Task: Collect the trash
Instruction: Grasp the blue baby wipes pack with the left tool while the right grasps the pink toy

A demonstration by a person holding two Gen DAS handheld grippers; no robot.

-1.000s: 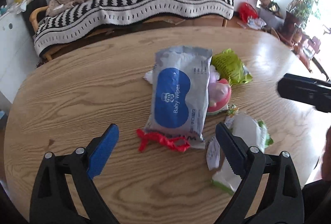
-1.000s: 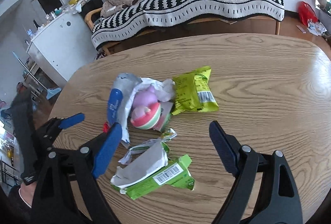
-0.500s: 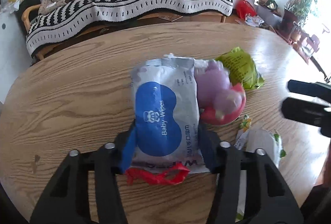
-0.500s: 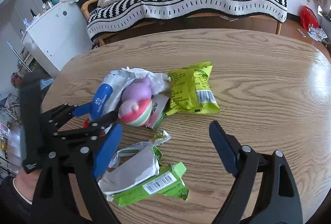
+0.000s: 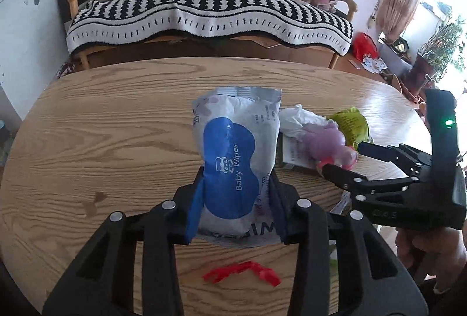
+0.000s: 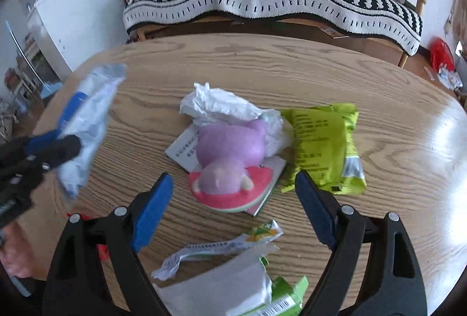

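Observation:
My left gripper [image 5: 235, 205] is shut on a grey and blue baby wipes pack [image 5: 238, 152] and holds it above the wooden table [image 5: 116, 135]; the pack also shows blurred at the left of the right wrist view [image 6: 87, 123]. My right gripper [image 6: 233, 213] is open, just in front of a purple and pink plush toy [image 6: 230, 161]. A crumpled white tissue [image 6: 221, 105], a lime-green snack bag [image 6: 324, 146], a torn green and white wrapper [image 6: 233, 284] and a red scrap [image 5: 242, 278] lie on the table.
A white card [image 6: 184, 152] lies under the toy. Behind the table stands a sofa with a black and white striped blanket [image 5: 210, 12]. A white cabinet [image 6: 67, 24] stands at the left. Potted plants [image 5: 435, 53] and floor clutter are at the right.
My left gripper has lifted the baby wipes pack off the table, leaving the red scrap below. My right gripper has moved forward to the plush toy.

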